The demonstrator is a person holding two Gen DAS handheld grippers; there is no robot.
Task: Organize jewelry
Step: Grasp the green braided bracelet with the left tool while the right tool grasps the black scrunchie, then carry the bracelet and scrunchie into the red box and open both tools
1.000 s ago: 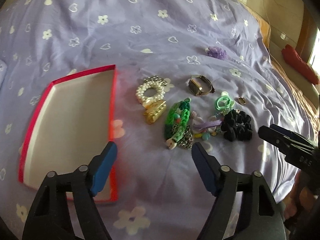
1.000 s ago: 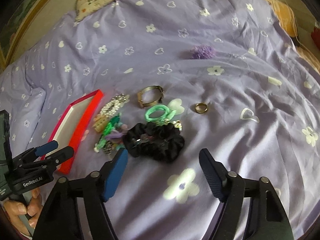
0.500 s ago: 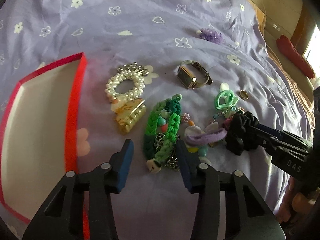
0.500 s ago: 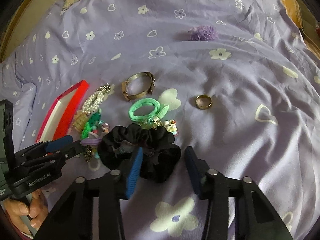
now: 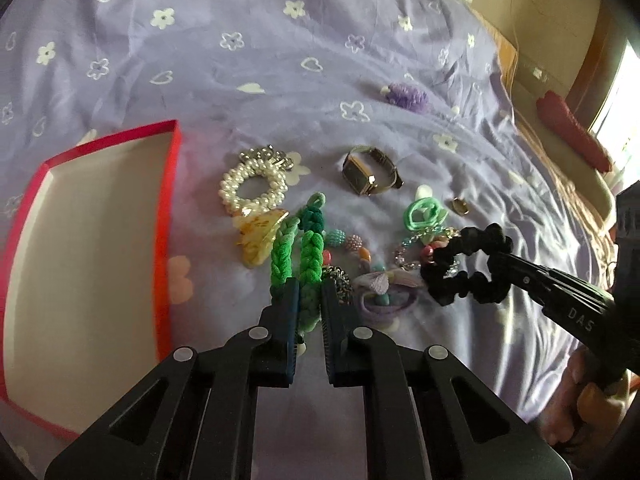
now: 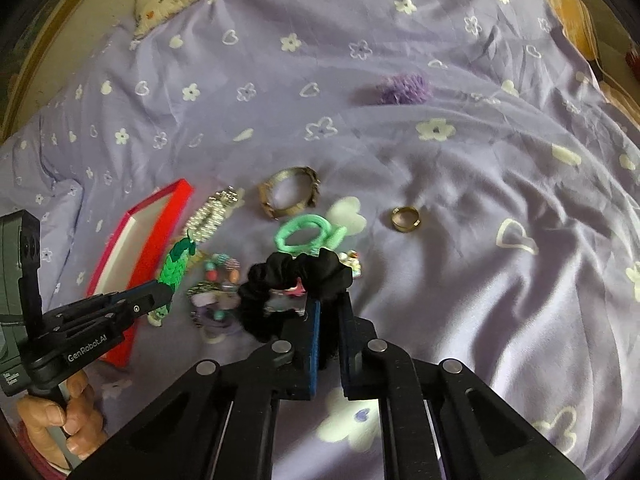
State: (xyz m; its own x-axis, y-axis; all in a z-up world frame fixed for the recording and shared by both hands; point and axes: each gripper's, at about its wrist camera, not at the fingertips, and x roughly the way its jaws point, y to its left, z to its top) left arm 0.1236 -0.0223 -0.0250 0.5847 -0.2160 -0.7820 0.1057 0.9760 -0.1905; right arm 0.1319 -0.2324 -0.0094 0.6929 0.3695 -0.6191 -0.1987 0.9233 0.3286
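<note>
Now both pairs of fingers are pinched shut: left gripper [image 5: 310, 300] on the green braided cord bracelet [image 5: 308, 256], right gripper [image 6: 328, 312] on the black fabric scrunchie [image 6: 296, 280]. Step: pickup. Left of the left fingers lies the empty red-rimmed cardboard tray [image 5: 168, 200]; next, lift both and carry them there.
</note>
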